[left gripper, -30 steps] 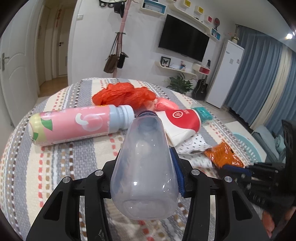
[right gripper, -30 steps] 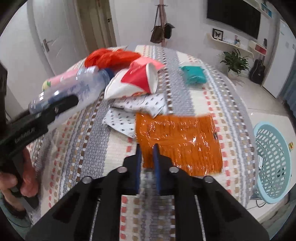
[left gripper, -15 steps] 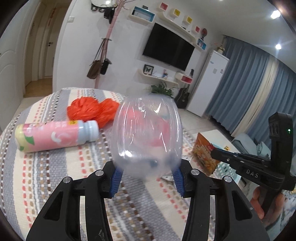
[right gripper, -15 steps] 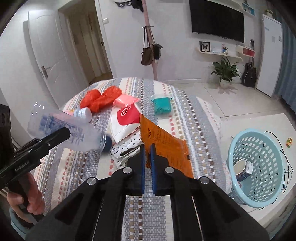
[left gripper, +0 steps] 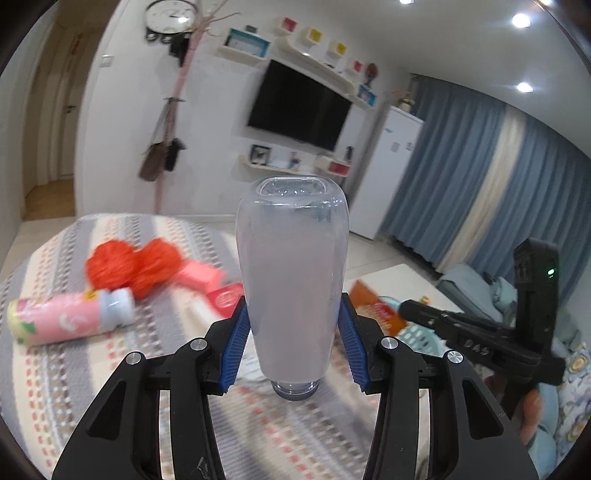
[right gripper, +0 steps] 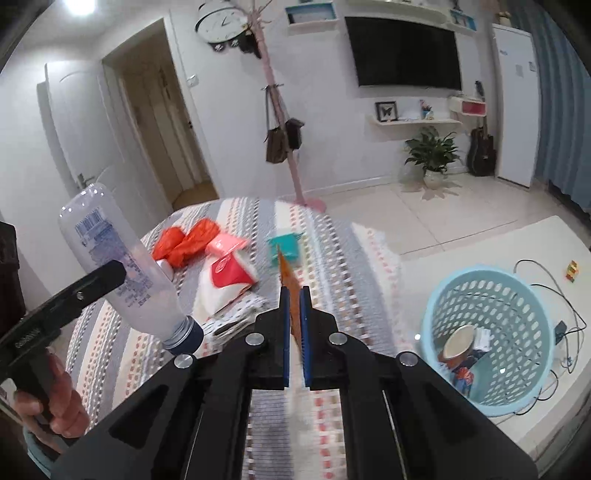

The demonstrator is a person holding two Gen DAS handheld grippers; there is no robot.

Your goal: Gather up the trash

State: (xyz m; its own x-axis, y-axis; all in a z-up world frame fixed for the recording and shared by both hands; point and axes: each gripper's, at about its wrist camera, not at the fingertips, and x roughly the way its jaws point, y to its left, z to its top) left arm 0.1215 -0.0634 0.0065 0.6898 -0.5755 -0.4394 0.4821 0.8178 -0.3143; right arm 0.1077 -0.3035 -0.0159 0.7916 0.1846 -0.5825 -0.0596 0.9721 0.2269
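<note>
gripping clear bottle (left gripper: pixel 291 280) cap-down, left tool (left gripper: pixel 291 328), right tool (right gripper: pixel 294 314) pinching orange wrapper (right gripper: pixel 286 277)

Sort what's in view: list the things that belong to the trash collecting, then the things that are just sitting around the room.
Part of the job:
- clear bottle, clamped in the left gripper
- orange wrapper, pinched in the right gripper
- pink bottle, red bag, paper cup on the table
- blue basket

Just there:
- TV
- clock
- potted plant
- guitar

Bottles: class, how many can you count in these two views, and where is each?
2. A clear bottle is gripped in the left gripper, cap down; a pink bottle lies on the table. Others may be hidden.
</note>
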